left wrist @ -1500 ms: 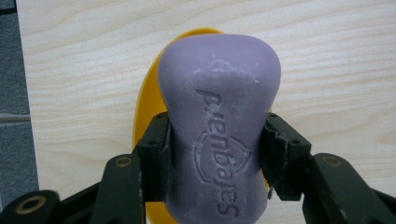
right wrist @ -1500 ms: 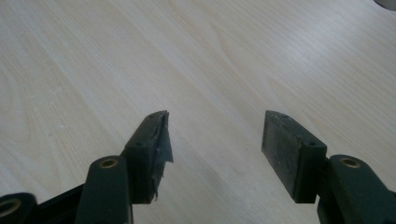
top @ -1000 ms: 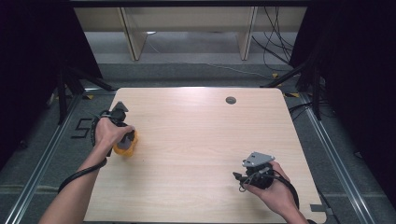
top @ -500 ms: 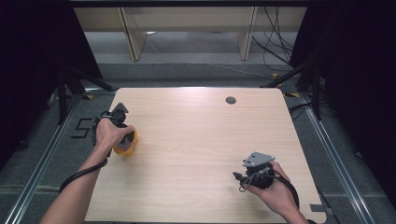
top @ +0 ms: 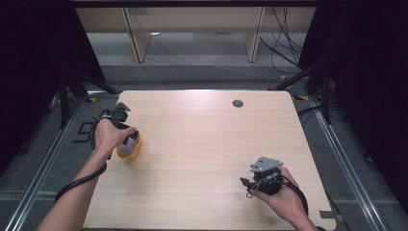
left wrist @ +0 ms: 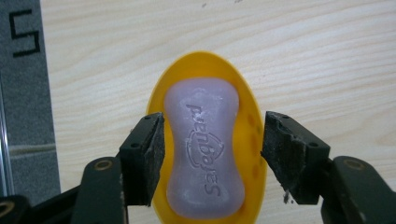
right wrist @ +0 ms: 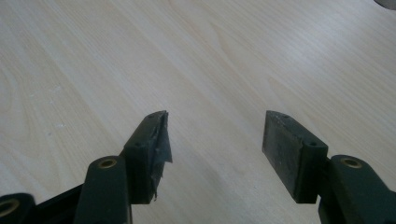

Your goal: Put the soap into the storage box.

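- The soap bar point(left wrist: 206, 149) is pale lilac, waisted in the middle with rounded ends, its matte top dusted whitish and embossed with the word "Safeguard" around a shield-like emblem.
- It lies flat in a bright yellow oval soap dish point(left wrist: 247, 140), whose floor shows a few small drain holes along the side left bare beside the bar.
- The dish sits on the light wooden table point(top: 202, 144), close to its left edge; in the high view the dish point(top: 135, 144) and the lilac bar point(top: 128, 147) show just under the person's left hand point(top: 109, 135).
- The left gripper point(left wrist: 210, 140) hangs over the dish with its jaws spread wide, one on each side of the bar; the left jaw stands close to the bar's edge and overlaps the dish rim in the picture, the right jaw is clear of the bar. Whether either touches the dish I cannot tell.
- Beyond the table edge in the left gripper view lies grey floor with a black mark point(left wrist: 26, 33) shaped like a 5.
- The right gripper point(right wrist: 215, 135) is held low over bare wood near the table's front right, jaws spread apart with nothing between them; one pad point(right wrist: 160, 140) looks torn and ragged.
- In the high view the right hand point(top: 279, 192) holds this gripper point(top: 245, 183), with the grey three-cornered plate point(top: 265, 165) on top.
- A small dark round disc point(top: 237, 103) lies near the table's far edge.
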Motion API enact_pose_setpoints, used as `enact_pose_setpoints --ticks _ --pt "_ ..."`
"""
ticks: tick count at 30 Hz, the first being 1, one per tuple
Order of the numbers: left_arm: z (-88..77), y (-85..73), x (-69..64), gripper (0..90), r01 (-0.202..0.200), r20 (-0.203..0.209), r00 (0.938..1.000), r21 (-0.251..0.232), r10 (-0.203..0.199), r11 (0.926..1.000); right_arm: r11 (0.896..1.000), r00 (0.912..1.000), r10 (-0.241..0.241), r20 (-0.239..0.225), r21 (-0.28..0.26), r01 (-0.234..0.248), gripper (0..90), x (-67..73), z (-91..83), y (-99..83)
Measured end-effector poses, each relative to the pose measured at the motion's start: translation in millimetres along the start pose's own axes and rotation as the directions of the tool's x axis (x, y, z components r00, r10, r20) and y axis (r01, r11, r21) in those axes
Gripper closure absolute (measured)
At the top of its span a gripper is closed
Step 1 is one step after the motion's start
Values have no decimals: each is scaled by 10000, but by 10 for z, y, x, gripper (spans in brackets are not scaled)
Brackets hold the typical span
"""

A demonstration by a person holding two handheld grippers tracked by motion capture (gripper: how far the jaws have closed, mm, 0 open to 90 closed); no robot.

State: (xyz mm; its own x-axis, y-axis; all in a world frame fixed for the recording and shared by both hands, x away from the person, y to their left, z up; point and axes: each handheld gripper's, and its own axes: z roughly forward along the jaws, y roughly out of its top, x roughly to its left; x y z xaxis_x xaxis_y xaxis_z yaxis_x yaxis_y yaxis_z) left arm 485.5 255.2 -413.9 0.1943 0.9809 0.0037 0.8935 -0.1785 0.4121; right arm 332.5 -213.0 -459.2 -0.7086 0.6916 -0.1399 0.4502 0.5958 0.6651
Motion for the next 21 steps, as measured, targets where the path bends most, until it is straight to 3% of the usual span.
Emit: enact_pose_setpoints --ticks 2,3,6,7,9,12,21 --pt "-38 -33 -15 383 -81 46 10000 -398 83 9992 10000 10000 -2 -13 -20 2 414 -2 -2 0" --pt "-72 -69 -43 384 98 65 9999 -629 -94 9980 10000 10000 4 -25 -19 -4 414 -4 -2 -1" --pt "-176 -130 -70 382 44 211 9998 -651 -31 9979 9998 9998 196 -57 63 -195 414 6 -3 -3" --pt "-205 -154 -63 382 -304 180 9993 -710 318 9970 10000 10000 -6 -15 -9 6 414 -9 -3 0" --pt "-252 -243 -86 382 -468 292 9983 -1005 500 9938 10000 10000 18 -12 -37 -18 414 -8 -8 2" --pt "-306 -359 -126 380 -470 417 9977 -1288 527 9906 10000 10000 31 -18 -39 -31 413 -8 -7 1" --pt "-392 -772 -268 376 -953 642 9919 -1948 1097 9762 10000 10000 77 -14 8 -77 413 -6 -9 -1"
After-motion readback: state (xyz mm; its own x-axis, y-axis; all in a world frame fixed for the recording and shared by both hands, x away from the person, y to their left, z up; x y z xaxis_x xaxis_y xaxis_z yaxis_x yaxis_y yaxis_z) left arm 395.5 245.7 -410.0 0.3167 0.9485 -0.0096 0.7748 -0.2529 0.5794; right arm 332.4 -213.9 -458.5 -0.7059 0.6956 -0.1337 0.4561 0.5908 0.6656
